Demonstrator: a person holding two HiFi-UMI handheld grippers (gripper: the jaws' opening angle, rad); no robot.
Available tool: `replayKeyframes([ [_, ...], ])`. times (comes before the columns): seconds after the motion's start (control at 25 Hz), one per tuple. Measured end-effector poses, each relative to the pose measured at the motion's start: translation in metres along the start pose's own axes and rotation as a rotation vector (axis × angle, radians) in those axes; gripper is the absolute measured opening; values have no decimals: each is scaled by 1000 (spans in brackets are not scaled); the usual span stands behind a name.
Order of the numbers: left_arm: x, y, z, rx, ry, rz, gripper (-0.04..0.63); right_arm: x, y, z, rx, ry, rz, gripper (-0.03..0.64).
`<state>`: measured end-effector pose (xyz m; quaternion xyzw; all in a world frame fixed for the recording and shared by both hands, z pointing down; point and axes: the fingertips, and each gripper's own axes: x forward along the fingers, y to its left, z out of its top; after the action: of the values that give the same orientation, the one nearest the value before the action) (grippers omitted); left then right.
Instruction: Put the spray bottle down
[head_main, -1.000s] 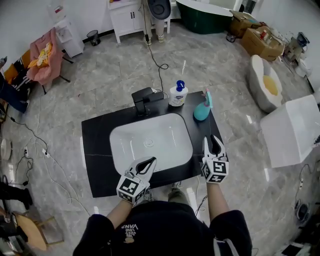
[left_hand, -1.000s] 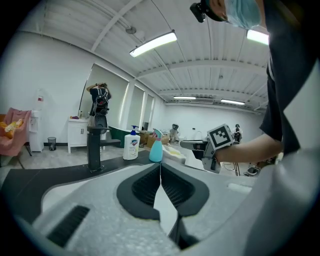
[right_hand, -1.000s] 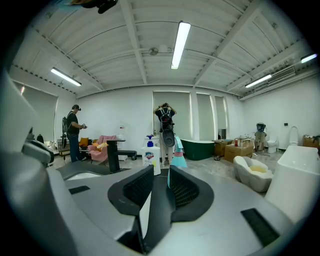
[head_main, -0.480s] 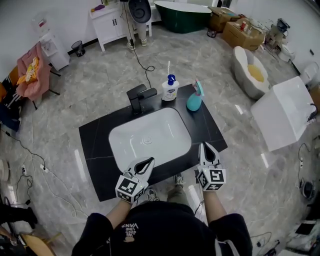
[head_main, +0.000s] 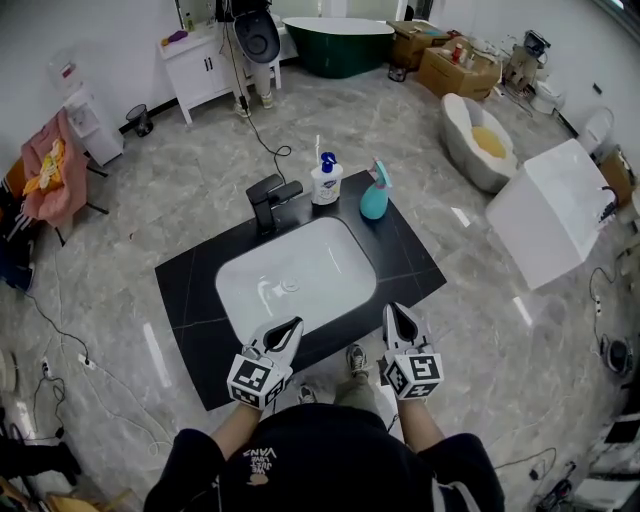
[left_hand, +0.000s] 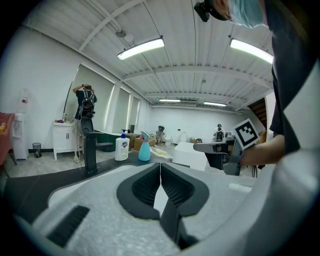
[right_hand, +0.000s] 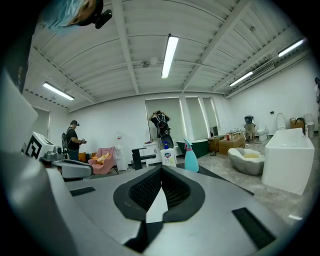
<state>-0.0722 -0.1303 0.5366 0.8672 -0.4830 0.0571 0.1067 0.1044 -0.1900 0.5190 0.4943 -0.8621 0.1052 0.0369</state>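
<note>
Toward the lower left of the head view, the left gripper is hovering near the front edge of the black countertop. Its jaws are pressing together tip to tip and holding nothing, as the left gripper view is showing. Higher in the frame, the white sink basin is sitting sunk into the countertop, and the black faucet is standing at its far rim. Just right of the faucet, a white pump bottle is standing upright. The teal spray bottle is standing upright just beside it, toward the countertop's far right corner and well apart from both grippers. At lower centre-right, the right gripper is pointing at the countertop's near edge. Its jaws are also meeting, empty, in the right gripper view, where the spray bottle is showing beyond the tips.
</note>
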Motion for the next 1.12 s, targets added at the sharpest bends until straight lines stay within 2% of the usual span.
replayKeyframes([
  [0.48,-29,-5,-4,4,-5,0,20,-47,31,-17,72,13,-2,2],
  [1.12,-43,2,-11,-21,-10,50,20,-55,34,-18,53,30,5,2],
])
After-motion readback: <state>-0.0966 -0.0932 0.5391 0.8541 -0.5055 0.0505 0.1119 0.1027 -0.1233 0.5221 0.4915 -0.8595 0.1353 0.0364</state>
